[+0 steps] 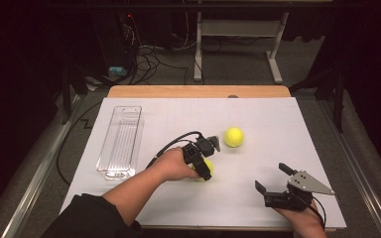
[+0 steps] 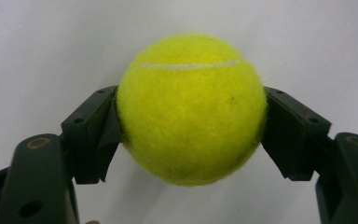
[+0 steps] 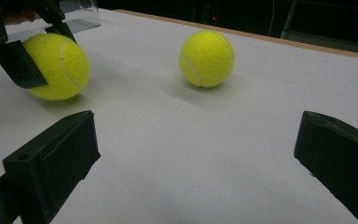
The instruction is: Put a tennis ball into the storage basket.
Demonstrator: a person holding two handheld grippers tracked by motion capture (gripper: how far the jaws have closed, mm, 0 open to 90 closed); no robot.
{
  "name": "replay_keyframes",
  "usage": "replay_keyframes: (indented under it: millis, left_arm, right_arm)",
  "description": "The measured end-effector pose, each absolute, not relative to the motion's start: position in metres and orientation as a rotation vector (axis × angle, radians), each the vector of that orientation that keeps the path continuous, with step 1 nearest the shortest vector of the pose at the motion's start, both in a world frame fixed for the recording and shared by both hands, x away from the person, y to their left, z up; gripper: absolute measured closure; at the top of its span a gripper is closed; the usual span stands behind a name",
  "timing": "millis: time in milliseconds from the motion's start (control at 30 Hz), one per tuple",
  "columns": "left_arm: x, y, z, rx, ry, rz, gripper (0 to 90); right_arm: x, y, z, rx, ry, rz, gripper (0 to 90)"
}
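Yellow tennis ball [image 2: 191, 109] clamped in left gripper [image 1: 204, 166], frame centre; second ball [image 1: 233, 137] loose just upper right. Right gripper [image 1: 273, 178] spread wide, lower right near table edge [image 1: 228, 229]. Clear tray [image 1: 120, 141] at left.

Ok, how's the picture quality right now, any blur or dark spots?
High view: white table bright, the room behind nearly black. Left gripper view: held tennis ball sharp, evenly lit. Right gripper view: own jaws soft, free tennis ball casting a faint shadow.
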State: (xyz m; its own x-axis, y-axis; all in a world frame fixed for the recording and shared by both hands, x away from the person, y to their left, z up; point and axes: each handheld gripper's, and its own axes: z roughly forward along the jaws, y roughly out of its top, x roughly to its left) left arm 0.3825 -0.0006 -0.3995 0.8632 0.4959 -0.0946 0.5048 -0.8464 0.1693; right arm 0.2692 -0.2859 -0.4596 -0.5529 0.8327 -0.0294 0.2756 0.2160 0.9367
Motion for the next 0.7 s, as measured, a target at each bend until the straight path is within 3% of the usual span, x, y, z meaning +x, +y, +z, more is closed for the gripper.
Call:
replay_keyframes:
  millis: [700]
  left_arm:
    - [0.388, 0.055, -0.350, 2.835, 0.899, 0.000, 26.6]
  right_arm:
    - [0.270, -0.285, -0.460, 1.021, 1.954, 1.332, 0.0]
